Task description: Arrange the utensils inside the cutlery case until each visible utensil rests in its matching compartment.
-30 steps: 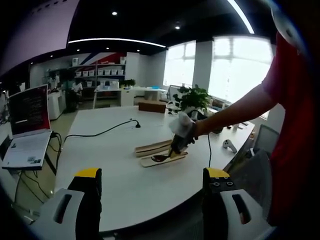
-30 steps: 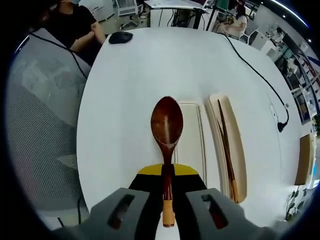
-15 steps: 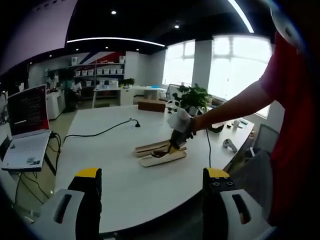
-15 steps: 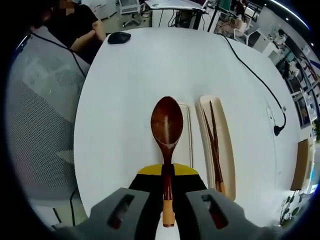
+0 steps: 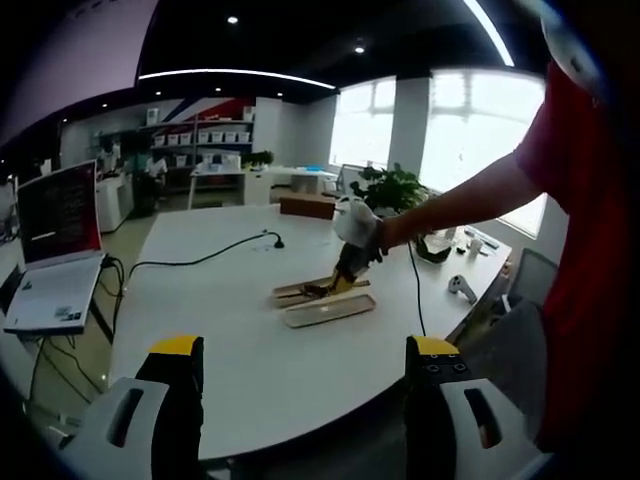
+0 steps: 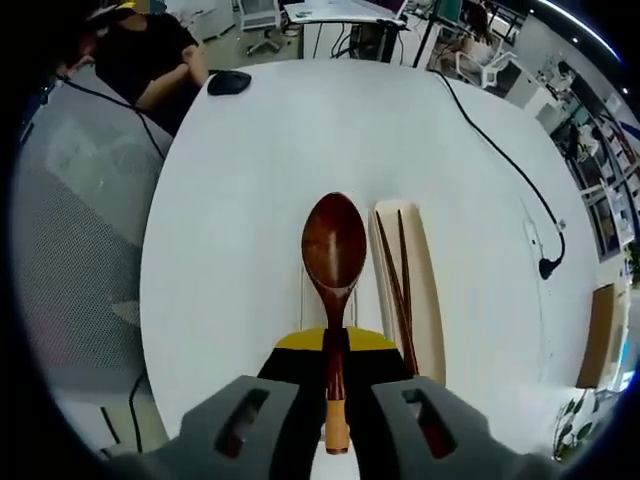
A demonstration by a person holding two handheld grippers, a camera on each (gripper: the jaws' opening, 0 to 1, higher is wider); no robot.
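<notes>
Your right hand-held gripper [image 6: 335,400] is pinching the wooden spoon [image 6: 333,258] by its handle, bowl pointing forward, and you are holding it over the cutlery case [image 6: 405,290] on the white counter [image 6: 250,180]. The chopsticks [image 6: 393,285] are lying in the compartment just beside the spoon's bowl; the other compartment is sitting mostly under the spoon. Your left hand-held gripper [image 5: 300,400] is hanging back near the counter edge with its jaws spread, holding nothing. Farther off, a black cable [image 6: 500,160] is trailing across the counter. The risk: if you are releasing while tilted or off-centre, the spoon may be landing across the divider or onto the chopsticks.
</notes>
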